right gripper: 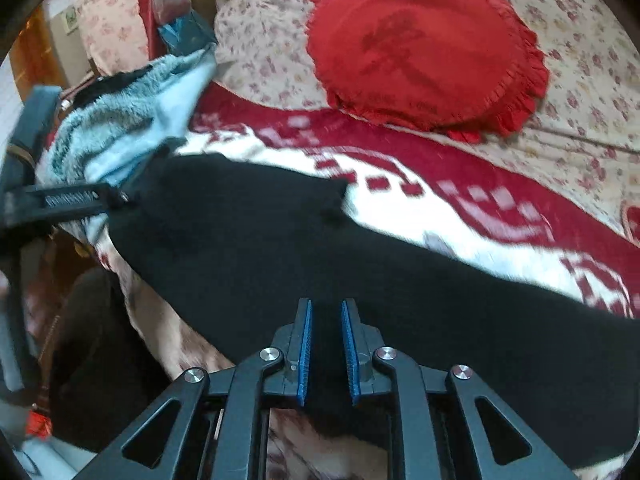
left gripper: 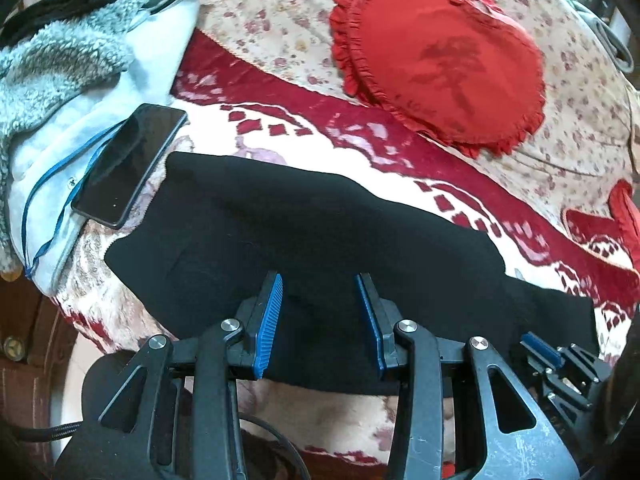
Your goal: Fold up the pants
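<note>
L gripper [left gripper: 319, 284] jaws apart, empty, over black pants [left gripper: 304, 224] w/ R gripper [right gripper: 327, 312] jaws narrowly apart, gripping nothing, pants flat across red-white blanket [left gripper: 400, 136] on bed, phone [left gripper: 130, 164] & fleece jacket [left gripper: 60, 60] at left, red heart pillow [left gripper: 436, 56] behind.

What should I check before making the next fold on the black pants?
1. Left gripper free of cloth: ok, jaws stand apart over the black pants, nothing pinched.
2. Right gripper free of cloth: cannot tell, jaws nearly together with dark fabric behind the narrow gap.
3. Pants lying flat on the blanket: ok, no big bunching visible.
4. Phone clear of the pants: not ok, it lies right at their far-left corner.
5. Red cushion out of the way: ok, it sits well beyond the pants.
</note>
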`<state>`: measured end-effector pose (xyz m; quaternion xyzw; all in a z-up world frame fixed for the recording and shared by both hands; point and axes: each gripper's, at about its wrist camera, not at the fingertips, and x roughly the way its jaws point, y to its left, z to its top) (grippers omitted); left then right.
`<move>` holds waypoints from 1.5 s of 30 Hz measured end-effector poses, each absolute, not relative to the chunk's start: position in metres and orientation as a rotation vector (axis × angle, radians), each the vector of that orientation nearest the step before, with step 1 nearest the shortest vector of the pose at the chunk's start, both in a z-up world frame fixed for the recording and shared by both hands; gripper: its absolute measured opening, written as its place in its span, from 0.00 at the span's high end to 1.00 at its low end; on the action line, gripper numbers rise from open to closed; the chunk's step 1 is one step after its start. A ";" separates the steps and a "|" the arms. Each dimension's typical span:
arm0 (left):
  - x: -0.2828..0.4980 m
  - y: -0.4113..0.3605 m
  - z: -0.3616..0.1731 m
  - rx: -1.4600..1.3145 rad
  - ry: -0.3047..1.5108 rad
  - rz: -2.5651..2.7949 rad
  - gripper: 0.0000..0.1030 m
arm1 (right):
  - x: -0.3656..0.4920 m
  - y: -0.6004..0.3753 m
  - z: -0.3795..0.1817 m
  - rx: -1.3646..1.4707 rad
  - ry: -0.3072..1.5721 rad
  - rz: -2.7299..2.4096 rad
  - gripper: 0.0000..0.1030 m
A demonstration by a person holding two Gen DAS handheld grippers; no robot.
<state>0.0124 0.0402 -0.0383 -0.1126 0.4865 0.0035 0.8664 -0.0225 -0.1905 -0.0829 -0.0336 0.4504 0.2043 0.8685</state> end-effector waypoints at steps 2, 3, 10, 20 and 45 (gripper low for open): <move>0.011 0.034 -0.038 -0.224 1.023 -0.003 0.64 | -0.028 -0.202 -0.089 -0.074 0.955 0.403 0.86; 0.010 0.030 -0.038 -0.218 1.026 -0.010 0.64 | -0.031 -0.208 -0.091 -0.082 0.956 0.393 0.86; 0.003 0.003 -0.040 -0.187 1.045 -0.058 0.64 | -0.052 -0.240 -0.087 -0.020 0.928 0.410 0.86; -0.008 -0.072 -0.037 -0.079 1.055 -0.204 0.64 | -0.080 -0.332 -0.073 0.168 0.912 0.173 0.85; 0.055 -0.339 -0.044 0.235 1.137 -0.749 0.64 | -0.103 -0.434 -0.104 0.600 0.832 0.114 0.60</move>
